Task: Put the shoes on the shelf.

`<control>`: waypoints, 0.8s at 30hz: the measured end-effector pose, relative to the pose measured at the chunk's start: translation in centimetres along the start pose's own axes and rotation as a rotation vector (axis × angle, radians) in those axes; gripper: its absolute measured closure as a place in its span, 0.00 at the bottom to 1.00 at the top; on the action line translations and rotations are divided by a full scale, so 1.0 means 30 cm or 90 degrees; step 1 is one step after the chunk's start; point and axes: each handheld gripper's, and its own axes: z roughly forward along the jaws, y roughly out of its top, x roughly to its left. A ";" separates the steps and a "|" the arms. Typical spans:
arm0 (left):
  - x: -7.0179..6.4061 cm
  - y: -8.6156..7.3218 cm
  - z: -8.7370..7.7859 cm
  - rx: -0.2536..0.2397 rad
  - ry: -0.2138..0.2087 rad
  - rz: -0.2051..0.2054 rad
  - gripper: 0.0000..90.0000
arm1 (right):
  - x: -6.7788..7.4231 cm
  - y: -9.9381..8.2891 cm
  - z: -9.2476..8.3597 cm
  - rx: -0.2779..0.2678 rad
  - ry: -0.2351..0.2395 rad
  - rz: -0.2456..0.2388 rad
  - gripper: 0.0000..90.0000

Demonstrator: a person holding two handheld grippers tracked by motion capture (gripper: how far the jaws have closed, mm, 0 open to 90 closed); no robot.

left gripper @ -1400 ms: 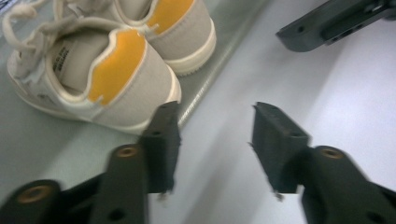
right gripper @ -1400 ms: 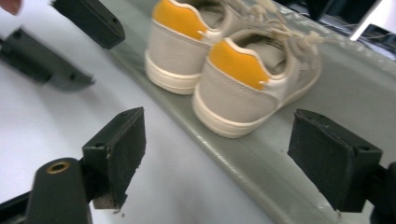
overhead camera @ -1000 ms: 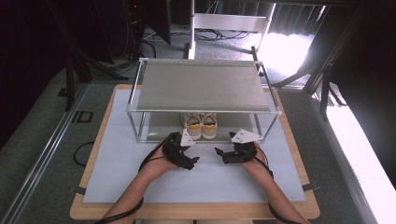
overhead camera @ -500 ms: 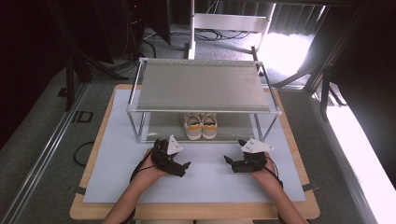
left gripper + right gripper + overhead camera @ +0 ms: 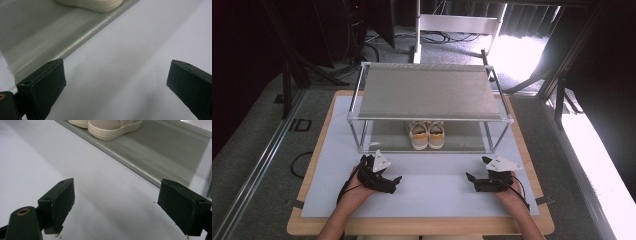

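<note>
Pair of shoes (image 5: 427,135) sitting side by side on the bottom shelf of the rack (image 5: 430,118), heels toward the person, right in the middle under the top shelf. Pale cream with thick rubber soles, seen close in the right gripper view (image 5: 110,128) and just the sole edge in the left gripper view (image 5: 92,5).

Probably light and a bit squishy on top, firm at the sole. Not slippery, not easy to break. Best spot to grab, most likely: the back of the heel or the rim of the opening, where the sides are thin enough to pinch. Too wide to pinch across the whole shoe, maybe.

Left gripper (image 5: 384,177) in front of the rack, toward its left end, low over the white mat (image 5: 437,192). Jaws spread wide apart, nothing between them but mat (image 5: 117,82).

Right gripper (image 5: 479,182) in front of the rack too, toward its right end. Also spread wide, holding nothing, bare mat between the jaws (image 5: 115,205).

Both well apart from the shoes, with the rack's front edge between.
</note>
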 end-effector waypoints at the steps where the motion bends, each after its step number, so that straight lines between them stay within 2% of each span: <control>1: 0.000 -0.010 -0.005 0.003 0.002 0.003 0.02 | -0.007 -0.006 -0.009 0.000 -0.002 0.005 0.15; 7: -0.003 -0.066 -0.024 0.000 0.030 0.001 0.02 | -0.038 -0.046 -0.054 -0.004 -0.030 0.031 0.15; 11: 0.003 -0.097 -0.039 -0.008 0.037 -0.006 0.02 | -0.053 -0.061 -0.073 -0.007 -0.039 0.041 0.15; 14: 0.013 -0.119 -0.059 -0.045 0.045 -0.030 0.02 | -0.062 -0.067 -0.080 -0.016 -0.046 0.049 0.15; 18: 0.035 -0.141 -0.088 -0.097 0.050 -0.080 0.02 | -0.069 -0.076 -0.079 -0.016 -0.048 0.053 0.15; 21: 0.043 -0.152 -0.097 -0.116 0.049 -0.098 0.02 | -0.069 -0.080 -0.075 -0.012 -0.046 0.053 0.15; 24: 0.043 -0.156 -0.101 -0.125 0.052 -0.101 0.02 | -0.069 -0.084 -0.074 -0.012 -0.045 0.053 0.15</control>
